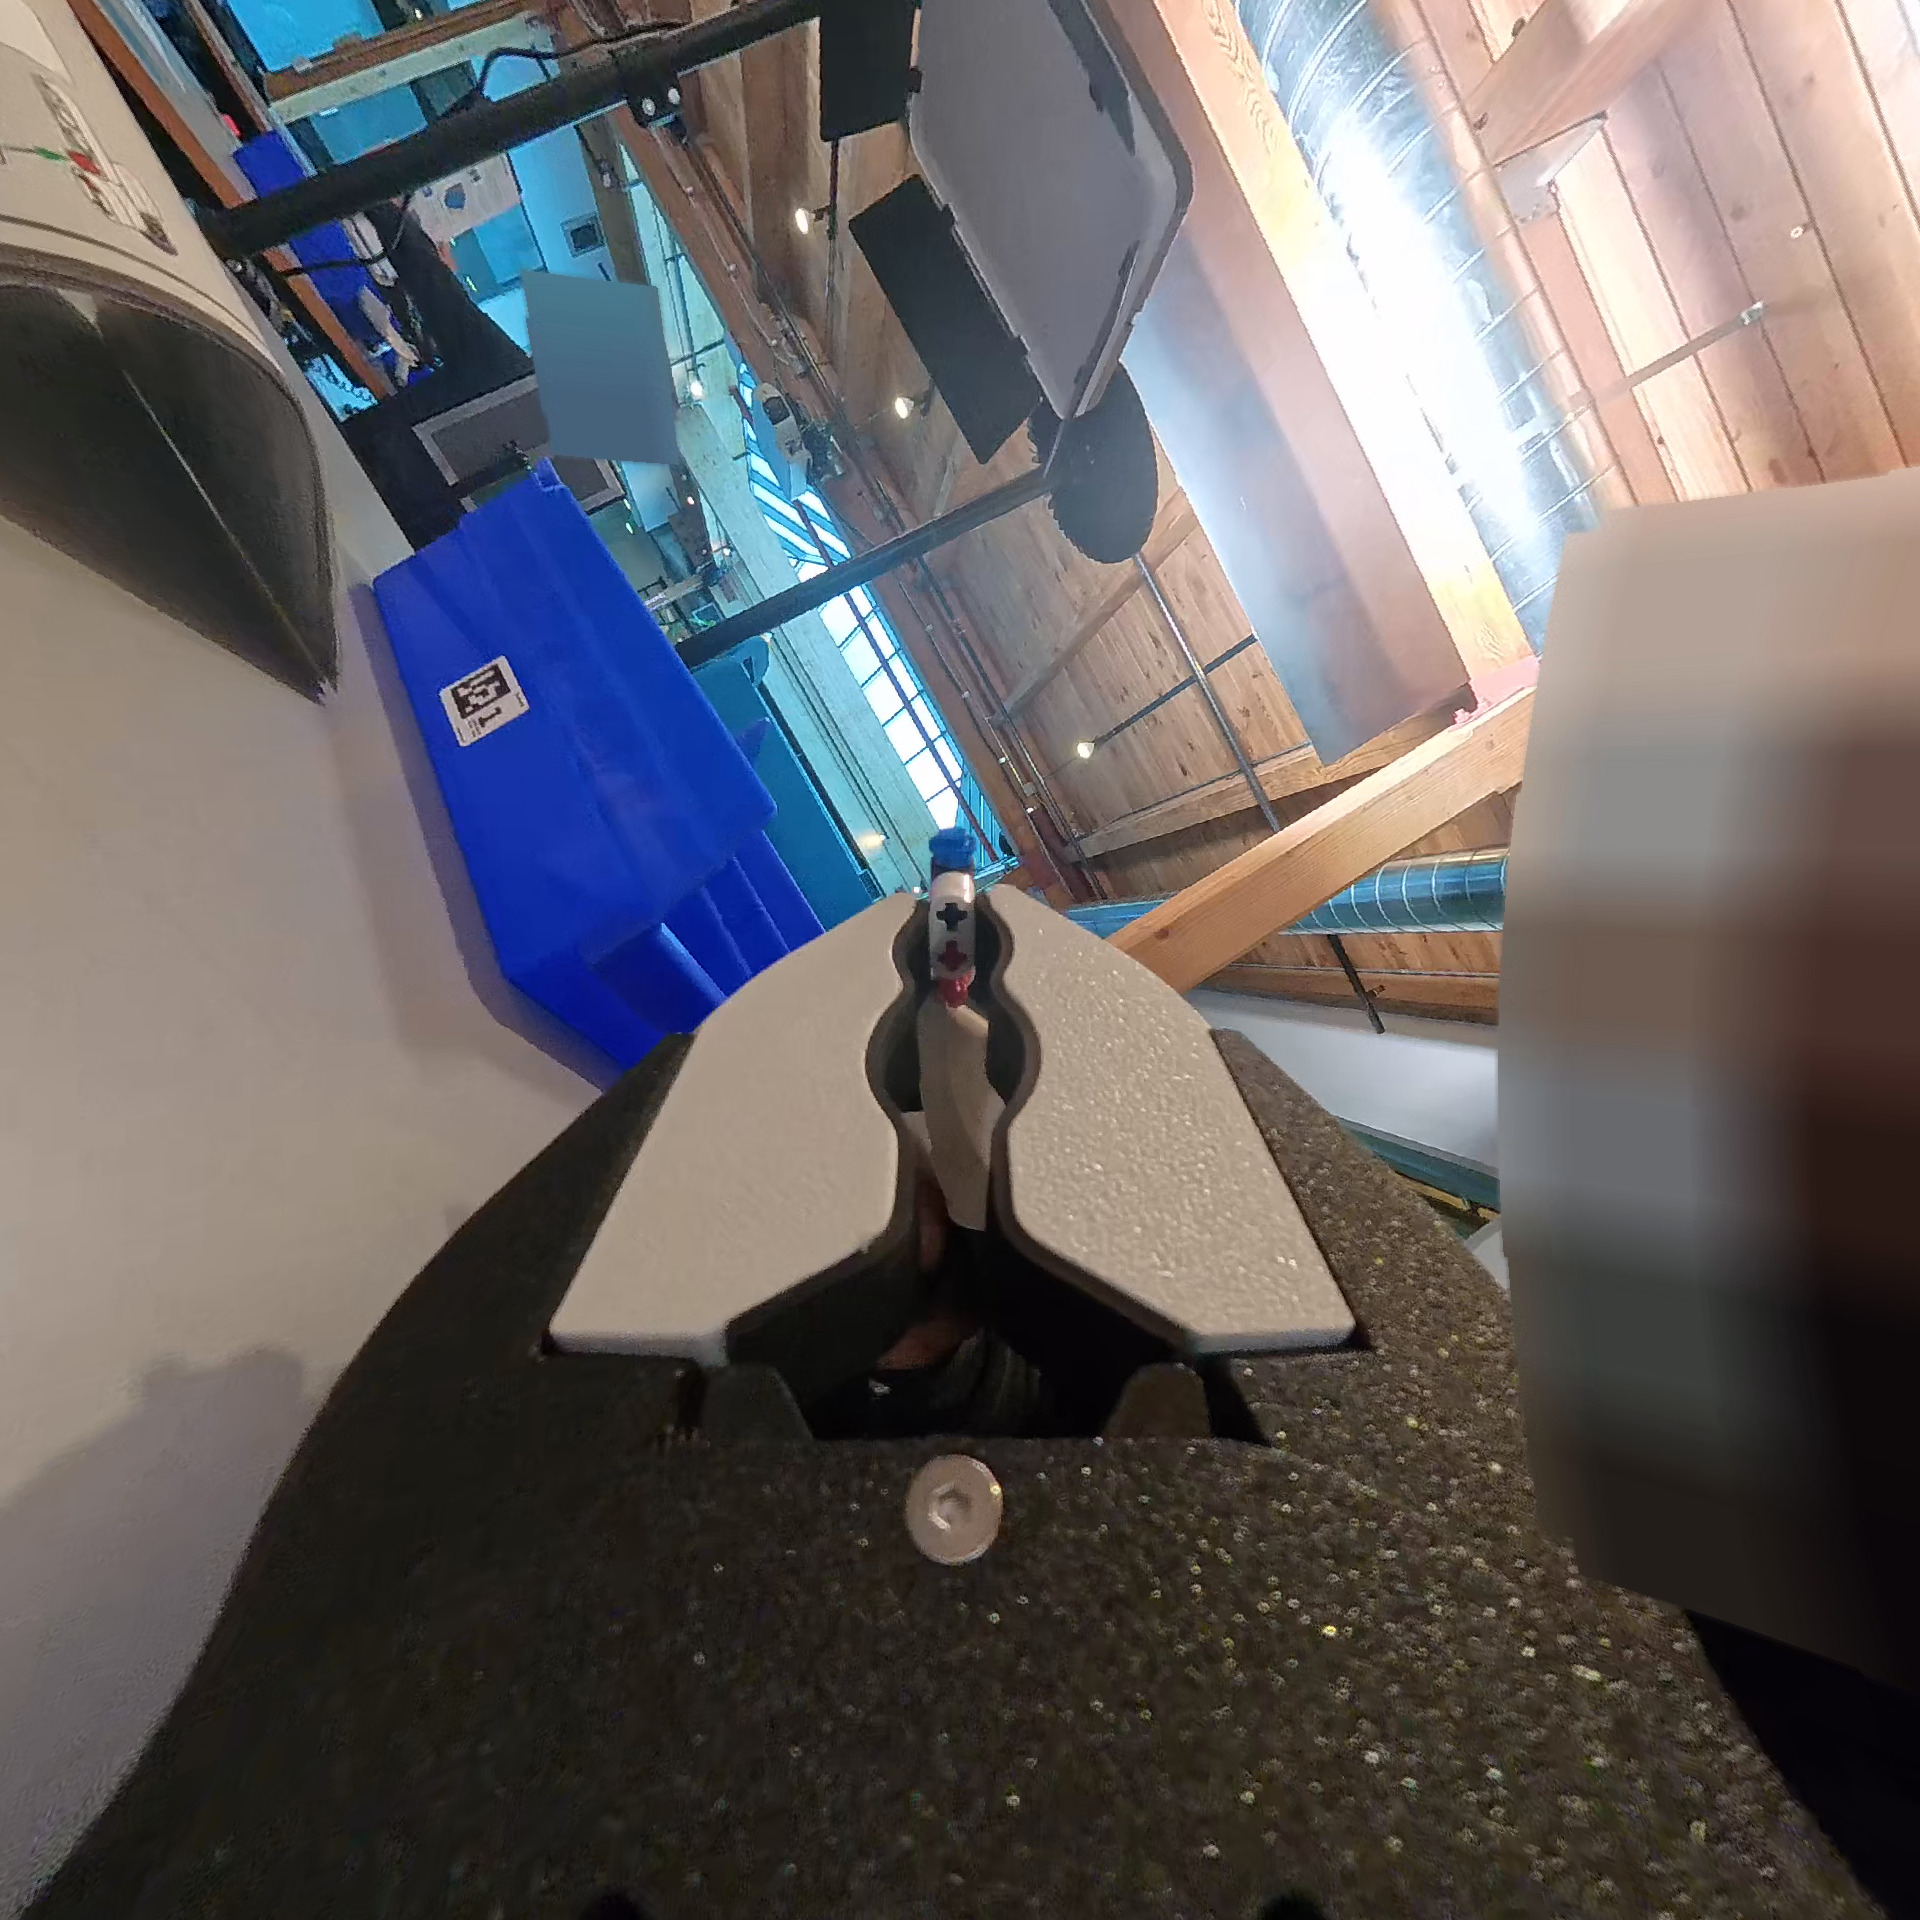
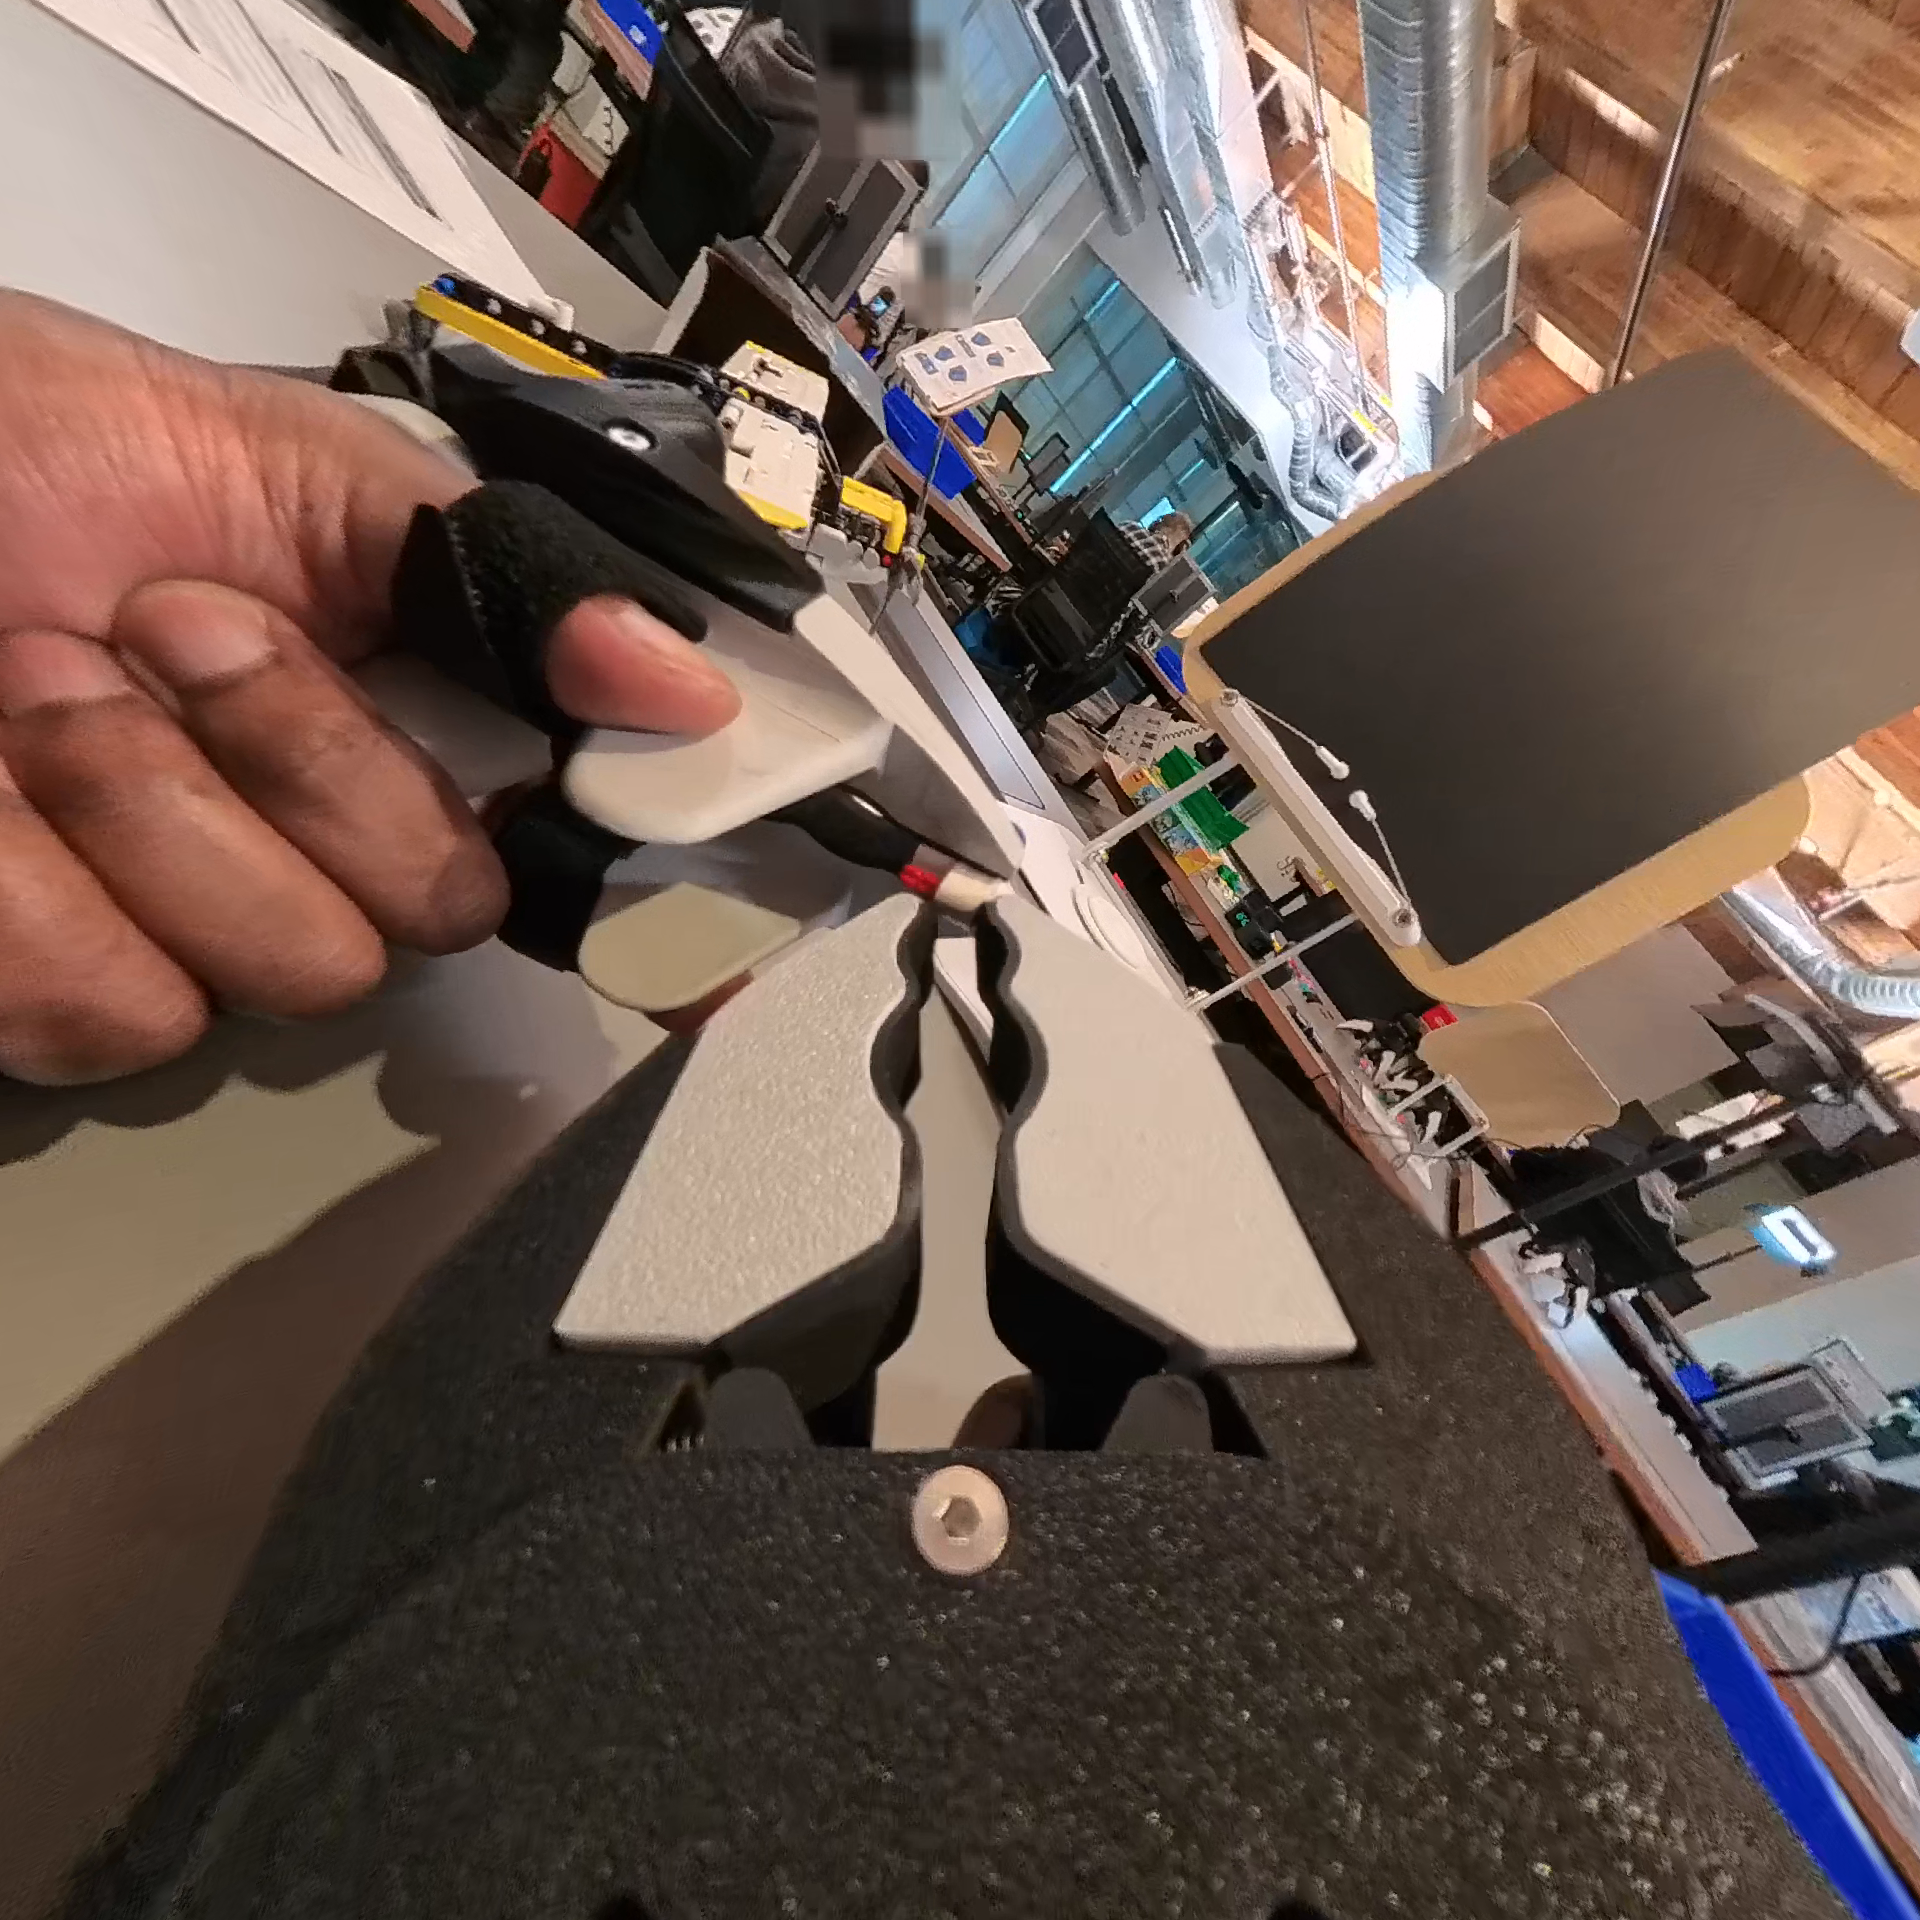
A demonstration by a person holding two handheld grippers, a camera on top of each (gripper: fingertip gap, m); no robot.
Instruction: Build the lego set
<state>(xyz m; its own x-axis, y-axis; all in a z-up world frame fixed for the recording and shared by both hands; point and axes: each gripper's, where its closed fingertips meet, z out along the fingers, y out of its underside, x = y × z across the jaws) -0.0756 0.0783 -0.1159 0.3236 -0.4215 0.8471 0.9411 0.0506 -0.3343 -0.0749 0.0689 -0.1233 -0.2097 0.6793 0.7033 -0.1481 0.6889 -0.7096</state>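
Wooden ceiling beams and silver ducts fill the background of both wrist views, which are steeply tilted over a pale grey table (image 1: 156,935). Nearest the lens in the left wrist view, the left gripper (image 1: 951,920) is clenched on a small building-toy piece (image 1: 952,925): a grey connector with cross-shaped holes, a blue pin at its far end and a red one at its near end, sitting in the scalloped notch between the fingertips with both pads against its sides. It looks light, rigid and smooth, so it could twist or pop out if pinched off-centre; the flat grey sides of the connector seem the safest place to take hold. Beyond the toy piece a blue bin (image 1: 582,748) lies on the table. In the right wrist view the right gripper (image 2: 956,920) has its jaws nearly together, its tips meeting a red and white end of the same piece (image 2: 951,885); whether they pinch it I cannot tell. Just behind that piece a hand (image 2: 208,675) wraps the left gripper's handle, a finger through a black strap, and farther off a yellow and white brick model (image 2: 769,436) rests on the table.
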